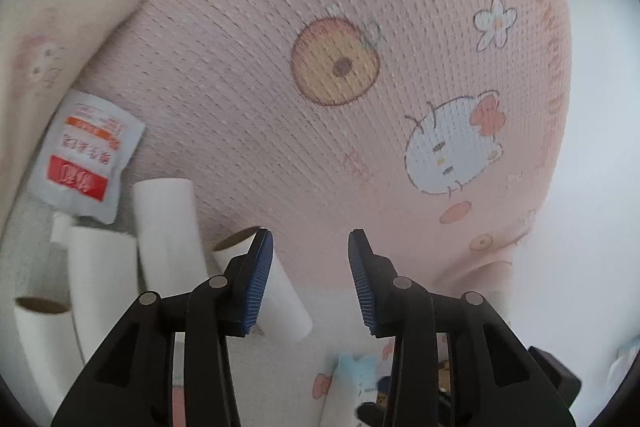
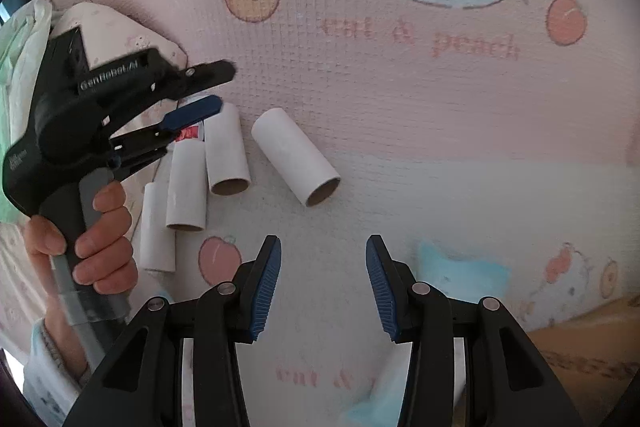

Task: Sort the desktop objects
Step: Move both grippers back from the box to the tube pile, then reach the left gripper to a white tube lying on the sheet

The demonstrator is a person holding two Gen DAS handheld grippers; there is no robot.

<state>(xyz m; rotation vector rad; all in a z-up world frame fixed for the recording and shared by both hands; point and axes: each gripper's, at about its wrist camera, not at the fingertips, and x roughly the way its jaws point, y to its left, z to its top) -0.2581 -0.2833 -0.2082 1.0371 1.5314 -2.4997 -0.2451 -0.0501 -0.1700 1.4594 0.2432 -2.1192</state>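
While the left claw (image 1: 311, 279) hangs open and empty beside grouped cardboard tubes (image 1: 166, 227) and a sachet (image 1: 86, 155) on the mat (image 1: 400, 7), the right claw (image 2: 323, 285), equally open and empty, faces four tubes, one (image 2: 294, 155) lying apart, so sorting seems partly done.

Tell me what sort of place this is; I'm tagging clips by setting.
Probably a home, maybe a bed or sofa: a soft pink cartoon-cat blanket covers the surface, strewn with paper tubes and a sachet.
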